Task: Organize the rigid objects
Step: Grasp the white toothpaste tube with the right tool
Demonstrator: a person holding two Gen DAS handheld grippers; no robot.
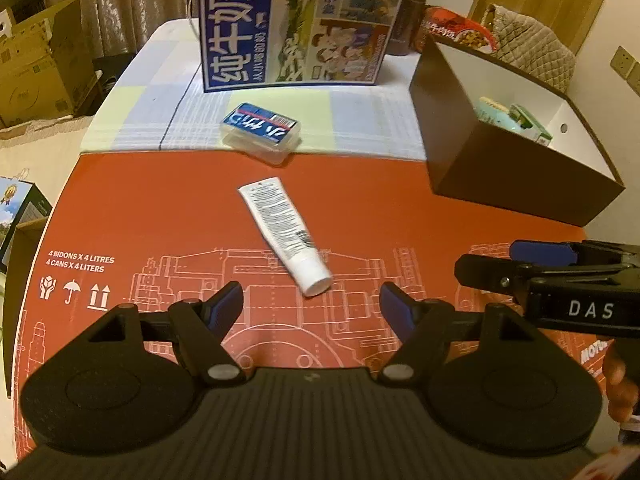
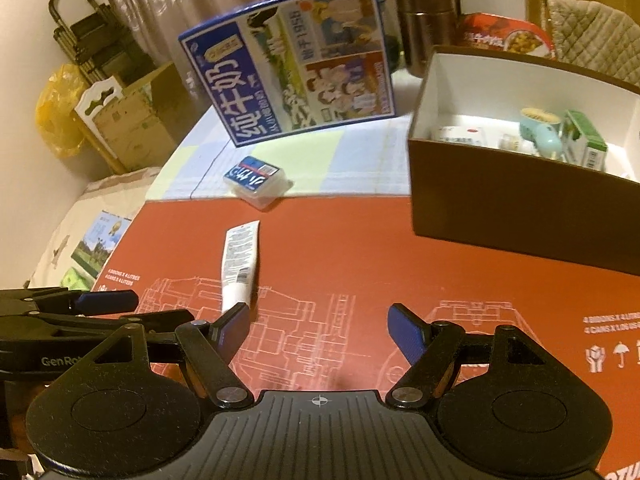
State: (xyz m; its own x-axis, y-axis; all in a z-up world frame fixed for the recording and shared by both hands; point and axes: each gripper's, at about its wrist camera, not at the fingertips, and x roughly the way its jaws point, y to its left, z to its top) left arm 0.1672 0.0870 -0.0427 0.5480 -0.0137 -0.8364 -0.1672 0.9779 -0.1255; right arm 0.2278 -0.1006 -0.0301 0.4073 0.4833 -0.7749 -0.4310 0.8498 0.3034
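Both jaws spread, empty. The tube (image 1: pixel 285 233) is best straddled crosswise by the left gripper (image 1: pixel 312 306), then carried to the box (image 1: pixel 516 184); the right gripper (image 2: pixel 318 332) is kept clear.

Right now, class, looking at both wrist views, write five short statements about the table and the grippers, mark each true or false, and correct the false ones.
1. The white tube lies on the red cardboard sheet. True.
2. The left gripper is shut on the tube. False: both it and the right gripper are open and hold nothing.
3. The brown box already has items inside. True.
4. The clear plastic case with the blue label sits inside the brown box. False: it lies on the checked cloth, outside the box.
5. The blue milk carton lies flat on the red sheet. False: it stands behind the clear case, on the cloth.
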